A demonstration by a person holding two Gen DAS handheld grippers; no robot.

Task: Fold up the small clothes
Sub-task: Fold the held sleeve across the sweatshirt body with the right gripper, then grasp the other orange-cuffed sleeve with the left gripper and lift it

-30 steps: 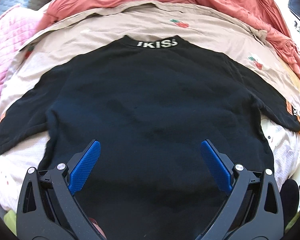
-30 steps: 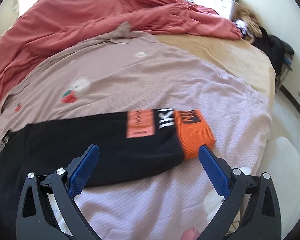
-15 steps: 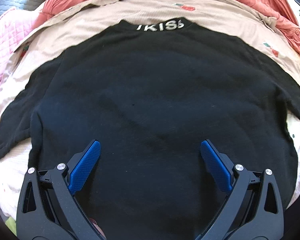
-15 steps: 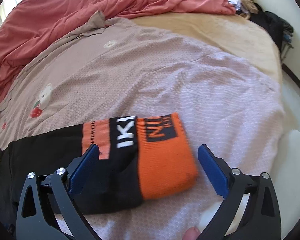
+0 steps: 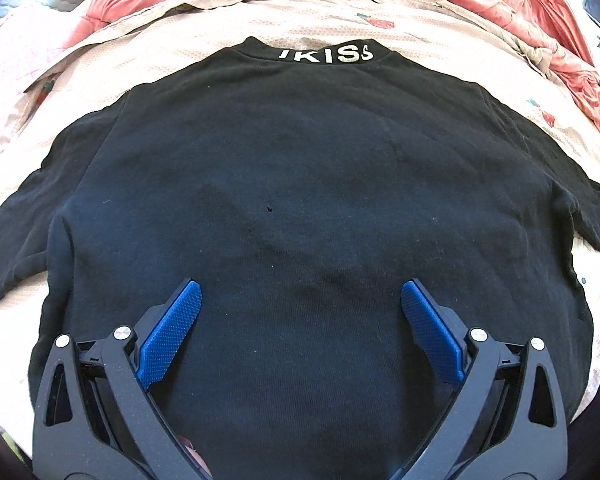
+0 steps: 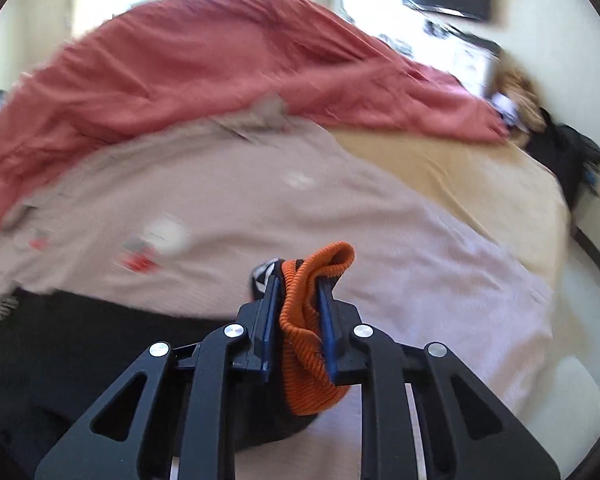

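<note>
A black sweatshirt (image 5: 300, 200) with white lettering on its collar (image 5: 326, 55) lies spread flat, back up, on a beige sheet. My left gripper (image 5: 301, 292) hovers open over the lower middle of the sweatshirt with nothing between its blue pads. In the right wrist view the sleeve's orange ribbed cuff (image 6: 312, 312) is bunched between the blue pads of my right gripper (image 6: 298, 286). Its jaws are closing on the cuff and lift it off the sheet. The black sleeve (image 6: 100, 340) trails down to the left.
A rumpled red blanket (image 6: 200, 72) lies along the far side of the bed. The beige sheet (image 6: 260, 200) with small strawberry prints spreads under the sweatshirt, and a tan mattress cover (image 6: 460, 184) lies to the right. Dark items (image 6: 560, 152) sit past the bed's right edge.
My right gripper closed on the orange cuff and raised it from the sheet. My left gripper sank closer to the sweatshirt and stayed open.
</note>
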